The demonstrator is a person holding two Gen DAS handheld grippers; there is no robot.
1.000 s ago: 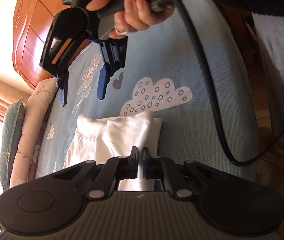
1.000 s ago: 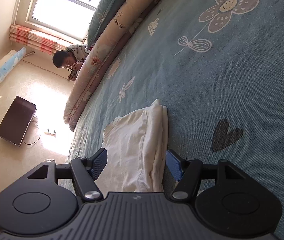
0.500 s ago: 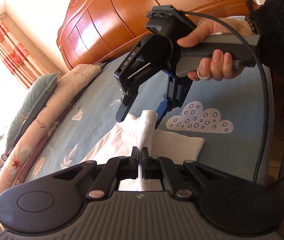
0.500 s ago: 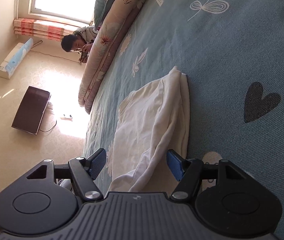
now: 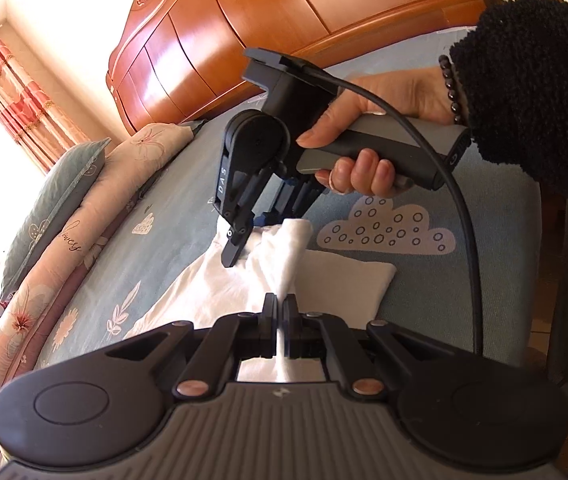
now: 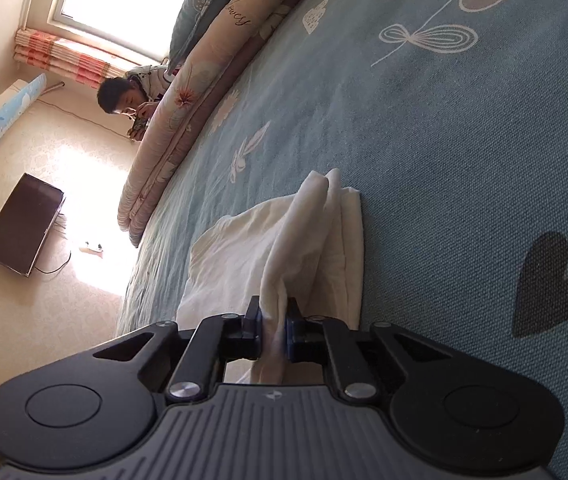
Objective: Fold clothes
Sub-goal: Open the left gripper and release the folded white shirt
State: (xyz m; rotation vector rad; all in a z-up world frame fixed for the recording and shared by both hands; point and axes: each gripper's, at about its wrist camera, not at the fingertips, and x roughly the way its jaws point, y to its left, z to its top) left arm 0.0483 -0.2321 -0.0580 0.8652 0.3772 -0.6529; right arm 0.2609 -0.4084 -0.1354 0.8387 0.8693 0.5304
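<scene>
A white garment [image 5: 340, 280] lies partly folded on the blue patterned bed. My left gripper [image 5: 280, 312] is shut on its near edge, and a ridge of cloth runs up from the pinch. At the far end of that ridge, my right gripper [image 5: 250, 236] comes down on the cloth, held by a hand in a dark fleecy sleeve. In the right wrist view the right gripper [image 6: 273, 322] has its jaws closing, the pads pressing a bunched fold of the white garment [image 6: 244, 248]. The cloth between the two grips is lifted off the bed.
The blue bedspread [image 6: 444, 160] has flower, heart and cloud prints. A rolled pink quilt [image 5: 96, 216] and a pillow lie along the far side, with a wooden headboard [image 5: 284, 20] behind. Another person [image 6: 124, 96] crouches on the floor near a dark monitor [image 6: 24, 224]. A black cable [image 5: 468, 220] hangs from the right gripper.
The right gripper came down over the garment's far fold and closed on it. The left gripper stayed shut on the cloth and rolled upright while lifting slightly, raising a ridge of cloth.
</scene>
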